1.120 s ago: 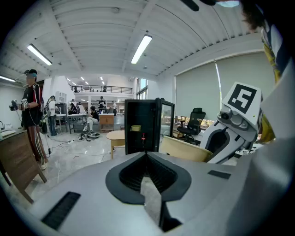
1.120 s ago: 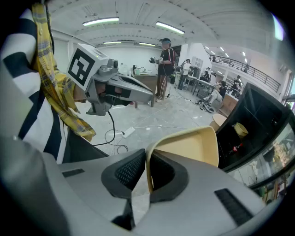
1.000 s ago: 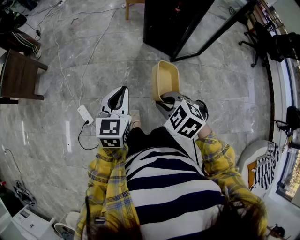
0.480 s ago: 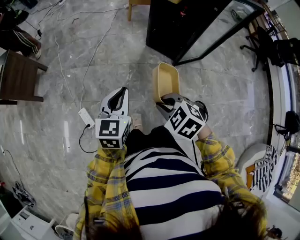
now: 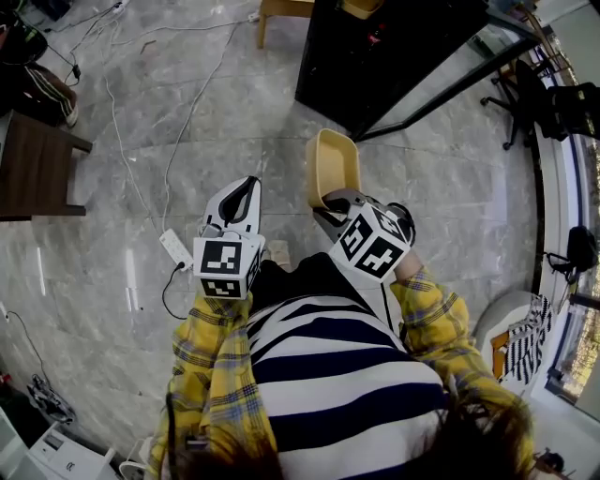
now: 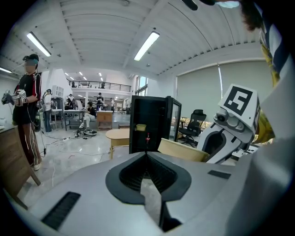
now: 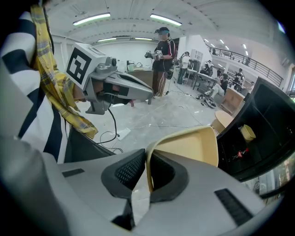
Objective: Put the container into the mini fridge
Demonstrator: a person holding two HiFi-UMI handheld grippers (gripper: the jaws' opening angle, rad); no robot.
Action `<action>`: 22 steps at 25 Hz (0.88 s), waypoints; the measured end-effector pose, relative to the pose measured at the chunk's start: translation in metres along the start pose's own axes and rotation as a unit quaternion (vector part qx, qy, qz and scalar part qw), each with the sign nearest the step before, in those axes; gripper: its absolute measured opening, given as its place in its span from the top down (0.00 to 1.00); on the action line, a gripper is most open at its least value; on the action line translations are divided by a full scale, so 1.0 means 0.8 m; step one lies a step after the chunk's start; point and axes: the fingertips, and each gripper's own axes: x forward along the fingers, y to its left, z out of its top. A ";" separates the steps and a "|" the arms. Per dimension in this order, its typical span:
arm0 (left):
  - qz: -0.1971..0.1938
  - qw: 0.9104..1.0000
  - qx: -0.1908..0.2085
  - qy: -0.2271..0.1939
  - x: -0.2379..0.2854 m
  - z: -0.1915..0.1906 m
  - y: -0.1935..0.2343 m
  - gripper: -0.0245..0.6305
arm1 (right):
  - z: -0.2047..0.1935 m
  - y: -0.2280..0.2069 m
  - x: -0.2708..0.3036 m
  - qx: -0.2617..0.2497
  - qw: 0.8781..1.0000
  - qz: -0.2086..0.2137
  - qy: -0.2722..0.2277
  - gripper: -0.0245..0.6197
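A pale yellow container (image 5: 334, 165) hangs in front of me, and my right gripper (image 5: 326, 201) is shut on its near rim. In the right gripper view the rim of the container (image 7: 186, 146) sits pinched between the jaws of the right gripper (image 7: 146, 170). The black mini fridge (image 5: 386, 52) stands ahead with its glass door (image 5: 459, 67) swung open to the right. My left gripper (image 5: 246, 184) is held beside the container, shut and empty. The left gripper (image 6: 146, 154) points at the fridge (image 6: 148, 125), with the container (image 6: 182, 150) to its right.
A white power strip (image 5: 174, 247) and cables lie on the grey marble floor to the left. A dark wooden table (image 5: 33, 167) stands far left, a wooden stool (image 5: 277, 11) beside the fridge, an office chair (image 5: 534, 89) at the right. A small yellow cup (image 7: 247, 132) sits inside the fridge.
The view has shifted forward, so the fridge and its open door look nearer and lower in the head view. Both grippers and the held container keep the same pose.
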 end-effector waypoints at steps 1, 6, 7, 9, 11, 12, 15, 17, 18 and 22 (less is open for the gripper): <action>-0.003 1.000 0.000 0.000 0.003 0.001 0.005 0.93 | 0.004 -0.003 0.003 0.002 1.000 -0.001 0.001 0.89; -0.016 1.000 0.007 0.003 0.016 0.004 0.023 0.93 | 0.017 -0.016 0.018 0.007 1.000 -0.003 0.010 0.89; -0.018 1.000 0.008 0.003 0.019 0.005 0.025 0.93 | 0.019 -0.019 0.021 0.006 1.000 -0.003 0.011 0.89; -0.021 1.000 0.008 0.002 0.024 0.006 0.029 0.93 | 0.022 -0.025 0.027 0.004 1.000 -0.003 0.016 0.89; -0.023 1.000 0.007 0.003 0.030 0.005 0.033 0.93 | 0.025 -0.032 0.030 0.001 1.000 -0.002 0.020 0.89; -0.023 1.000 0.007 0.004 0.033 0.006 0.035 0.93 | 0.027 -0.036 0.032 -0.001 1.000 -0.002 0.021 0.89; -0.021 1.000 0.004 0.001 0.043 0.011 0.042 0.93 | 0.031 -0.053 0.035 -0.004 1.000 -0.002 0.024 0.89; -0.021 1.000 0.004 0.000 0.052 0.015 0.045 0.93 | 0.030 -0.065 0.037 -0.005 1.000 -0.002 0.026 0.89; -0.020 1.000 0.004 -0.001 0.057 0.017 0.046 0.93 | 0.030 -0.072 0.038 -0.005 1.000 -0.001 0.027 0.89; -0.012 1.000 0.001 -0.003 0.082 0.023 0.052 0.93 | 0.027 -0.101 0.044 -0.008 0.999 0.006 0.032 0.89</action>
